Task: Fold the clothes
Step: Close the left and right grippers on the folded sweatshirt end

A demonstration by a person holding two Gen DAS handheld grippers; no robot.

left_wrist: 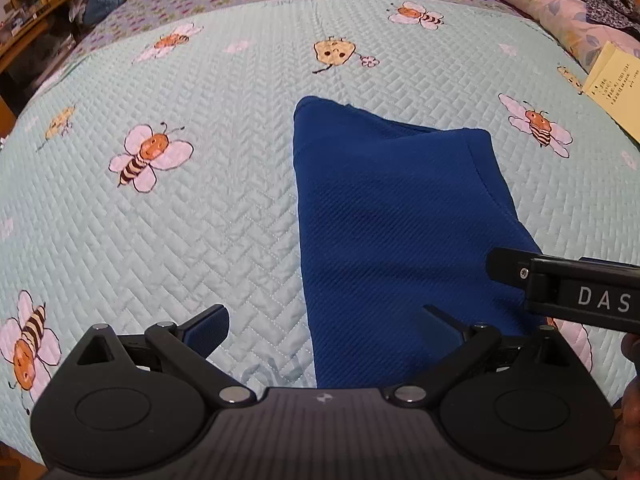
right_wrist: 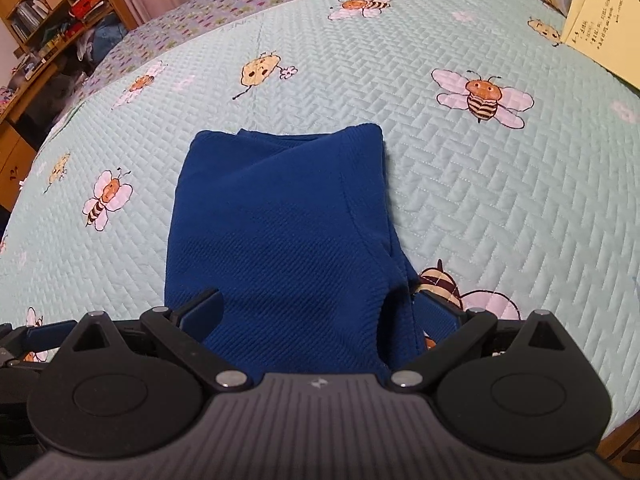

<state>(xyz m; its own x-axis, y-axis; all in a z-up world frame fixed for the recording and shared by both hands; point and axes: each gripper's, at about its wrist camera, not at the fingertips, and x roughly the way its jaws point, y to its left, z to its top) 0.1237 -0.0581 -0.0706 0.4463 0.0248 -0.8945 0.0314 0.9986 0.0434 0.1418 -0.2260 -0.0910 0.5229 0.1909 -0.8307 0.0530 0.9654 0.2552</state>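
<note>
Left gripper [left_wrist: 320,328]: low over quilt [left_wrist: 200,220], fingers wide, empty, at near left edge of blue garment [left_wrist: 392,216]. Right gripper [right_wrist: 318,312]: fingers wide, straddling garment's near end, not clamped. Its side reads "DAS". Yellow note [right_wrist: 600,28] far right, writing illegible.

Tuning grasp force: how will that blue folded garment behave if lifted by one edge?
Blue garment probably floppy: its layers sag and crease, so a one-edge lift likely undoes the fold. The ribbed knit should grip rather than slip. Looks light, lying flat on the quilt.
</note>
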